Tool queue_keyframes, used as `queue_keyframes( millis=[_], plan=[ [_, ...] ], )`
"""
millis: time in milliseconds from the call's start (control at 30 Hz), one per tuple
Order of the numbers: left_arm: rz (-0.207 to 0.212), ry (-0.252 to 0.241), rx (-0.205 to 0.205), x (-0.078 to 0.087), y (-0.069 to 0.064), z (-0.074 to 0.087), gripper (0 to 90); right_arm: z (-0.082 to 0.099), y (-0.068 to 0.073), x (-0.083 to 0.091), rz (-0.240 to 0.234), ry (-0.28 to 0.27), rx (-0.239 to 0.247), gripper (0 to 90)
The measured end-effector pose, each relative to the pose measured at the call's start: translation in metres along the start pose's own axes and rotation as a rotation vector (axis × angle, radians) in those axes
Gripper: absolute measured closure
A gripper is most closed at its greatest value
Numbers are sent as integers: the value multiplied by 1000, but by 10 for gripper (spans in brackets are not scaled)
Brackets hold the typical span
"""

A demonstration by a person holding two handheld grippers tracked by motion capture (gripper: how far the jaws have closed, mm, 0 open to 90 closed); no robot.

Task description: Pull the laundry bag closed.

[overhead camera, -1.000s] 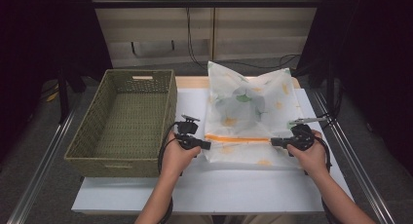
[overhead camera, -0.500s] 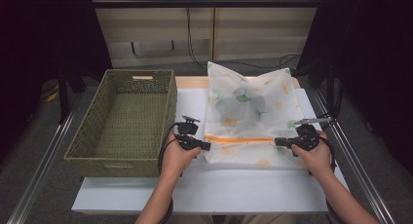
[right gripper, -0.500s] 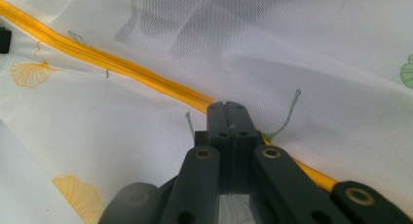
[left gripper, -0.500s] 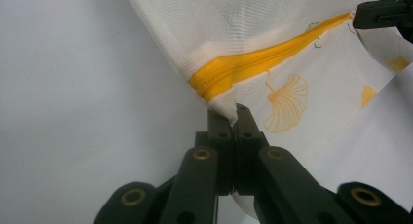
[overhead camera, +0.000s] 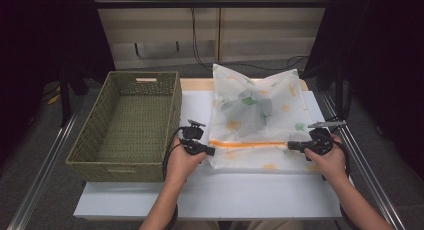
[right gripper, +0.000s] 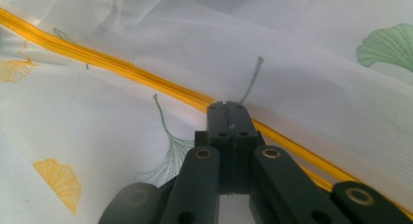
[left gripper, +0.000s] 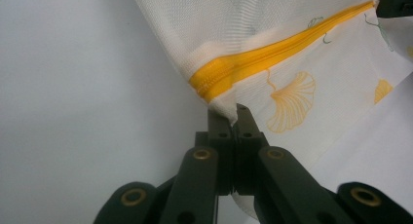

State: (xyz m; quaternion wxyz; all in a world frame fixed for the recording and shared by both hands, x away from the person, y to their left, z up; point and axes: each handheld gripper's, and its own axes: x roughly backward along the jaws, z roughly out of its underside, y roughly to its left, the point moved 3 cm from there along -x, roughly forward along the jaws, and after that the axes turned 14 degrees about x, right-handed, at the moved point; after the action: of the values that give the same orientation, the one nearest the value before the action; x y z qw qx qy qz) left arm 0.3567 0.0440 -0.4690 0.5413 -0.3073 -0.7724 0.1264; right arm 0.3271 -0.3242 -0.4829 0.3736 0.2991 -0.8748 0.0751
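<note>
On the counter (overhead camera: pixel 210 195), to the right of the wicker basket (overhead camera: pixel 127 125), lies the white mesh bag (overhead camera: pixel 257 115) printed with green and orange leaves. It rests flat on the white surface, its far end puffed up and its near end crossed by an orange zipper (overhead camera: pixel 247 144) that runs from side to side.

You hold the left gripper (overhead camera: pixel 212 151) at the end of the zipper nearest the basket. In the left gripper view its jaws are pressed together on the corner fabric of the bag (left gripper: pixel 292 53) just below the zipper's end (left gripper: pixel 243 68), with a fold of mesh pinched between them.

You hold the right gripper (overhead camera: pixel 291 146) at the zipper's other end, the one farthest from the basket. In the right gripper view its jaws are closed together right on the line of the zipper (right gripper: pixel 146 80), with the mesh of the bag (right gripper: pixel 316 63) spreading on both sides; something small is pinched at the tips, but you cannot tell whether it is the zipper pull or only cloth.

The basket stands just beside the bag, apart from both grippers, with nothing visible inside.
</note>
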Motion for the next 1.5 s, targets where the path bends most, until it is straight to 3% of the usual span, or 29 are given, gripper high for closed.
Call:
queue_keyframes(
  millis=[100, 233, 267, 567, 867, 1167, 1233, 1500],
  plan=[
    [5, -15, 20, 0, -2, 0, 894, 2, -3, 2, 7, -8, 1, 900],
    [-2, -1, 0, 0, 0, 0, 894, 3, -4, 4, 4, -16, -11, 900],
    [3, -20, 22, -1, -1, 0, 894, 4, -4, 5, 1, -18, -8, 900],
    [-19, -3, -3, -1, 1, 0, 894, 6, -7, 6, 23, -9, -9, 900],
    [-29, -2, -7, -1, 1, 0, 894, 10, -13, 14, 26, -33, -33, 900],
    [-32, 2, -9, -2, 2, 0, 894, 10, -15, 16, 48, -31, -15, 900],
    [-31, 2, -5, -2, 2, 0, 894, 12, -17, 18, 34, -41, -40, 900],
    [-42, 10, -11, -3, 2, -1, 894, 13, -19, 20, 56, -32, -30, 900]
  ],
)
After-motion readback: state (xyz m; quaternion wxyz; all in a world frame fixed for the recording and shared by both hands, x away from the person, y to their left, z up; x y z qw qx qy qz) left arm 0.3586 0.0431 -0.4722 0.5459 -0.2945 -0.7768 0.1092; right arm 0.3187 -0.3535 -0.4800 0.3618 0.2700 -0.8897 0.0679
